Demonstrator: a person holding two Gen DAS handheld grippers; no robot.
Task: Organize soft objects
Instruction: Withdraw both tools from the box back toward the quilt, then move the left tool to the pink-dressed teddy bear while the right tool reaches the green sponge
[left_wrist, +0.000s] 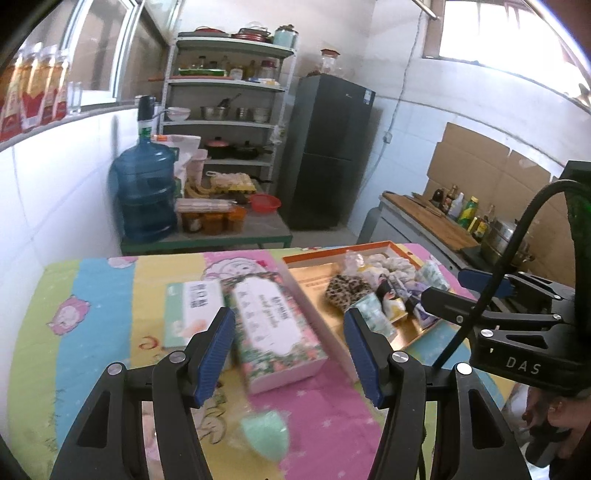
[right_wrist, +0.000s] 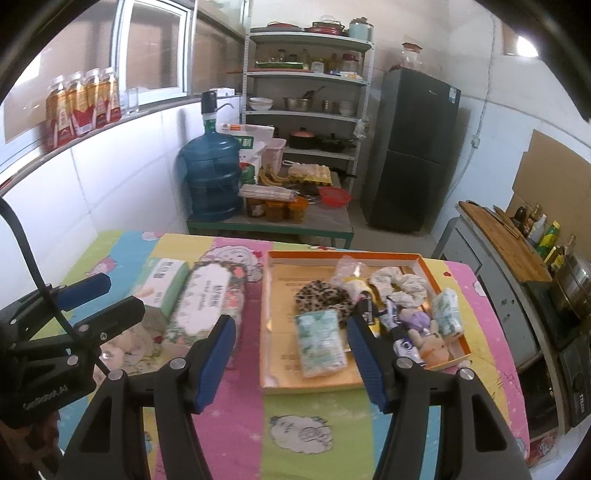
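Both tongs hang above the bench (right_wrist: 207, 435), side by side and tipped downward toward its patterned cloth. The left tongs (left_wrist: 290, 354) stand well open with nothing between the blue pads, poised over the floral tissue box (left_wrist: 275, 332); beside that box on the left lies a green-and-white tissue pack (left_wrist: 192, 306), and nearer the camera a pale green soft lump (left_wrist: 266, 435) rests on the cloth, too blurred to identify. The right tongs (right_wrist: 291, 358) are likewise spread wide and hold nothing, hovering above the near edge of the orange tray (right_wrist: 275, 384). A hand (left_wrist: 554, 424) grips the right tool's handle at the edge of the left view. In the tray lie the soft things: two scrunchies, one leopard-print (right_wrist: 325, 297) and one pale floral (right_wrist: 400, 284); two small tissue packets, one (right_wrist: 321, 341) between the right pads' line of sight and one (right_wrist: 448, 312) at the tray's right wall; a clear crinkled bag (right_wrist: 351, 271); and a cluster of small plush toys (right_wrist: 424, 338) at the near right corner, whose number I cannot tell. Beyond the bench stand one blue water jug (right_wrist: 212, 177), a shelf rack (right_wrist: 306, 92) and a dark fridge (right_wrist: 413, 147).
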